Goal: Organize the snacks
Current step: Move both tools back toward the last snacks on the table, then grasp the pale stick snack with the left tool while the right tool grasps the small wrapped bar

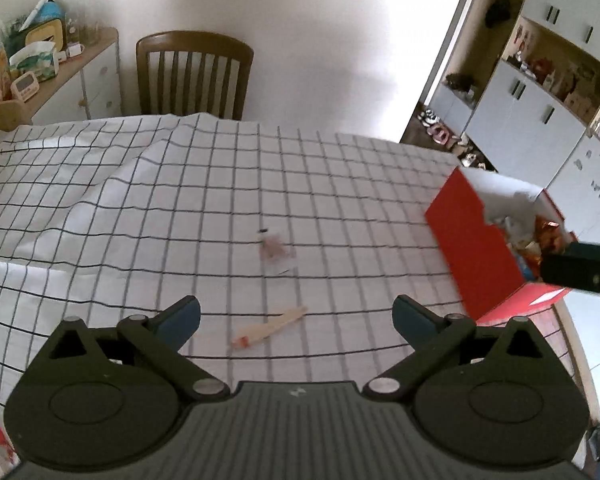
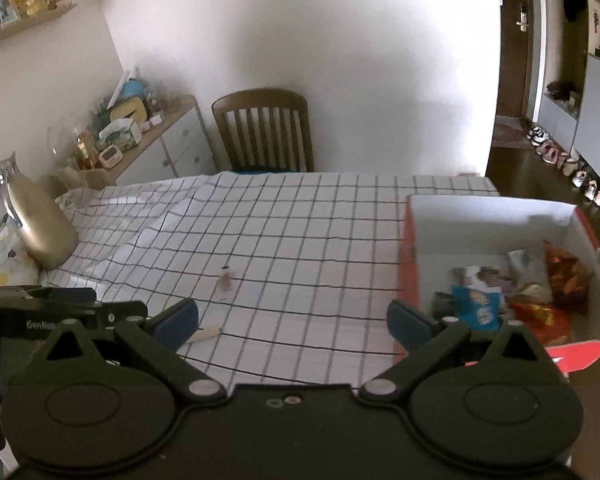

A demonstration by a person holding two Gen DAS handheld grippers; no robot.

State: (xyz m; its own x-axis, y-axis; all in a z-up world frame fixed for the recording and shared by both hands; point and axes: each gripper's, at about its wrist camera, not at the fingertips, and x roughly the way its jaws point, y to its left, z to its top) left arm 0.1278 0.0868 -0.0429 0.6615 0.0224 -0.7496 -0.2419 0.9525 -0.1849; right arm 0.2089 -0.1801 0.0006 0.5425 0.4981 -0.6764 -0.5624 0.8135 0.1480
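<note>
While both grippers hang over the table, each one has its jaws spread wide and holds nothing. The left gripper [image 1: 296, 320] is over the checked cloth [image 1: 180, 208], and a long pale snack stick [image 1: 270, 326] with a red end lies on the cloth just ahead, between its blue pads [image 1: 182, 320]. A bit farther on the cloth lies a small clear wrapped snack [image 1: 274, 246]; it is blurry, so I cannot tell what kind it is.

The right gripper [image 2: 292, 322] is wide too, with only cloth between its fingers. In its view, the same stick [image 2: 204, 334] shows by its left finger and the small wrapped snack [image 2: 226, 278] lies farther out.

To the right stands a red box [image 2: 408, 264] with white inside walls, near the table's right edge. In it are snack packs piled together: a blue one [image 2: 478, 304], red and gold ones [image 2: 540, 316] and an orange shiny one [image 2: 564, 276]. From the left view, the box [image 1: 468, 240] is at the right, and a dark part of the right gripper is seen over its near end.

At the left side of the table stands a gold jug [image 2: 40, 228] with a silver top. Past the far edge is a brown wooden chair [image 2: 262, 132] against the white wall. Left of it is a low white cupboard [image 2: 180, 144] with many small things on top. Far right are tall cabinets [image 1: 540, 100] and shoes [image 2: 556, 156] on the floor.
</note>
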